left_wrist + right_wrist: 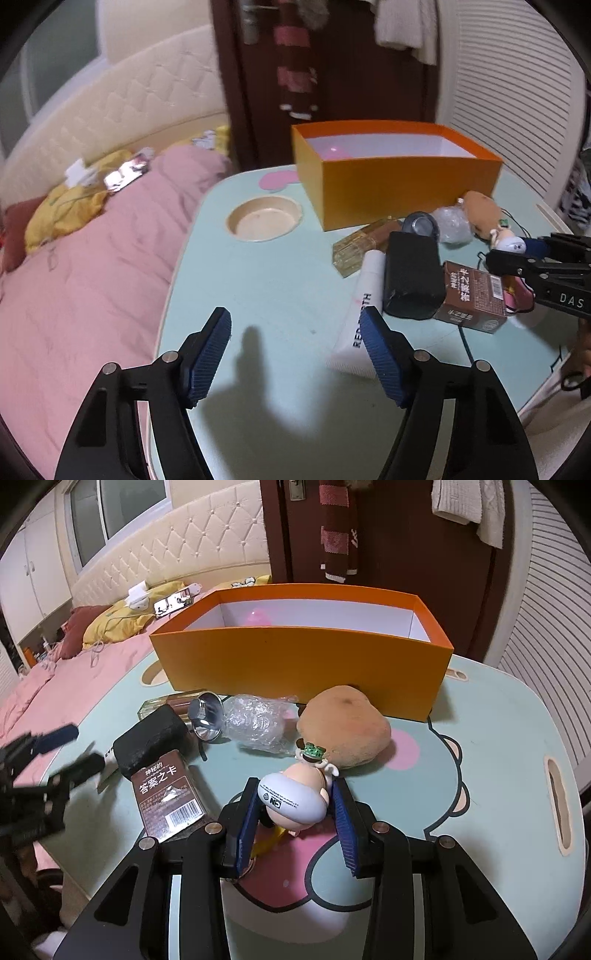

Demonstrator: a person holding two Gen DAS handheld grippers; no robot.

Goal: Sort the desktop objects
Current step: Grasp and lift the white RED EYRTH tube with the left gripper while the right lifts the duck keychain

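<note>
1. Orange box (303, 661) at upper centre looks nearly empty, only something pink inside.
2. Right hand-held gripper (295, 805) sits around the toy figure (295, 797), lower centre.
3. Left hand-held gripper (295, 343) is wide, empty.
4. Clutter's left on the worktop (498, 738), so it's early days.

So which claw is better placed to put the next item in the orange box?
Right. The right claw already brackets the cartoon figurine, with the orange box straight ahead. The left claw is open over bare table, holding nothing.
</note>
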